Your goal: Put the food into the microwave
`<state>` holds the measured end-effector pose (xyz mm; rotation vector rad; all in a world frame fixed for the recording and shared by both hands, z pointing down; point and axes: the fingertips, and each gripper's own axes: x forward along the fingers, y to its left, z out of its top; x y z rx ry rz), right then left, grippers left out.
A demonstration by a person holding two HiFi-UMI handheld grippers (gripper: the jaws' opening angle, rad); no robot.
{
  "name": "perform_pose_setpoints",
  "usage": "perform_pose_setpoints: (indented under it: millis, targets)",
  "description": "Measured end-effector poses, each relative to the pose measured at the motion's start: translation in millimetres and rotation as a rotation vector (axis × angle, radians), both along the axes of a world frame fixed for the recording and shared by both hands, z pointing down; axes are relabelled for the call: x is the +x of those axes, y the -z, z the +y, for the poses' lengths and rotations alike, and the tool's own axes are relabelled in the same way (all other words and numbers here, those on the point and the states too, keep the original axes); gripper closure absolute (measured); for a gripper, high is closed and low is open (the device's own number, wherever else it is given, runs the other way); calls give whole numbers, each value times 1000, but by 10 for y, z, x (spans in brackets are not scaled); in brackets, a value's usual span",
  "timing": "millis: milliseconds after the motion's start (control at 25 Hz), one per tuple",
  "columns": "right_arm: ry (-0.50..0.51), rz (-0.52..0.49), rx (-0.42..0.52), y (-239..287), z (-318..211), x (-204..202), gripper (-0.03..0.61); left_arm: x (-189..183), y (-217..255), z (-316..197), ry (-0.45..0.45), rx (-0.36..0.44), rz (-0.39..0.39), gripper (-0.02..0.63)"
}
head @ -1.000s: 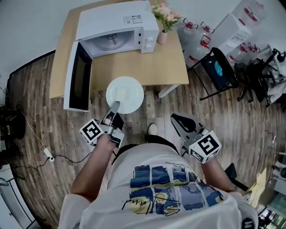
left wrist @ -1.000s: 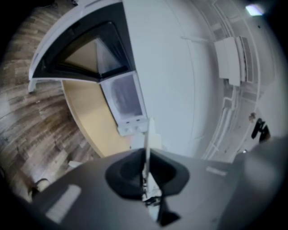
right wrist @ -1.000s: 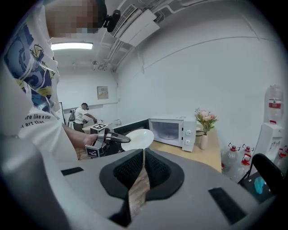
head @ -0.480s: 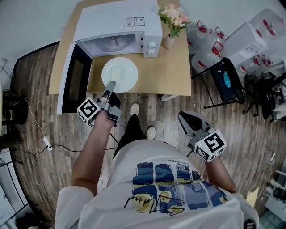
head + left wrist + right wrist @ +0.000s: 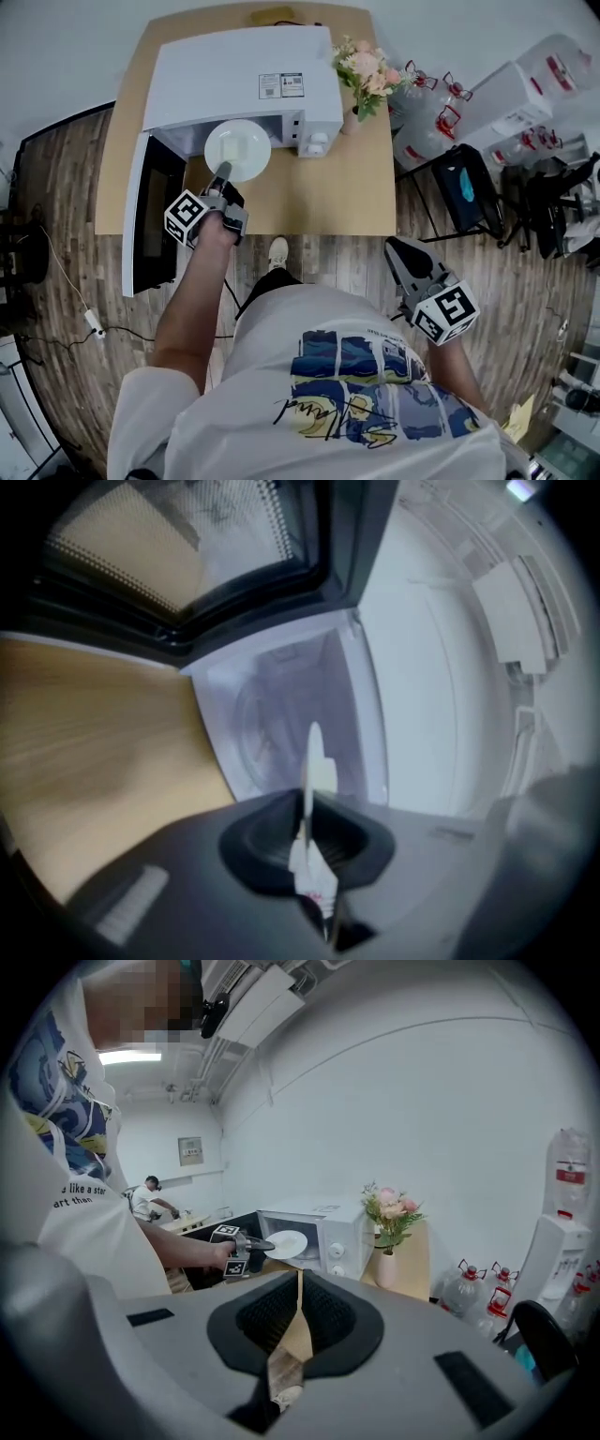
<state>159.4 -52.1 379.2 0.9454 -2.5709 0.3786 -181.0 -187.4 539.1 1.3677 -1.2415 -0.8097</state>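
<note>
Head view: left gripper clamped on the near rim of the white plate, upper-centre of frame, with the plate right at the mouth of the white microwave. Whether its far edge is already inside can't be told from above. Microwave door hangs open at the left, over the edge of the wooden table. Whatever is on the plate is pale and can't be made out. Right gripper is at the lower right, well apart from all this, jaws together on nothing. Left gripper view: plate shows edge-on at centre, pinched between the pads, cavity straight ahead, door at the upper left, table at the left. Right gripper view: right gripper clenched and empty; left of centre, small, the left gripper holds the plate level at the microwave opening, flowers just right of it. Risk, as a judgement: it's a rim-only pinch, so the plate's weight hangs off one edge and it may droop or slip, letting the food slide. Coming in off-line could knock the far rim on the cavity frame. Letting go before the plate rests on the turntable would drop it.
</note>
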Motion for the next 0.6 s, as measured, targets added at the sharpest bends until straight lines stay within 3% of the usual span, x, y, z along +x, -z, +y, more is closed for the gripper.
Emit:
perform_pose_setpoints:
  millis: [600]
  targets:
    - [-123,54,-17,-15,-329,-100,561,-276,-501,-995,17,-73,-2,591]
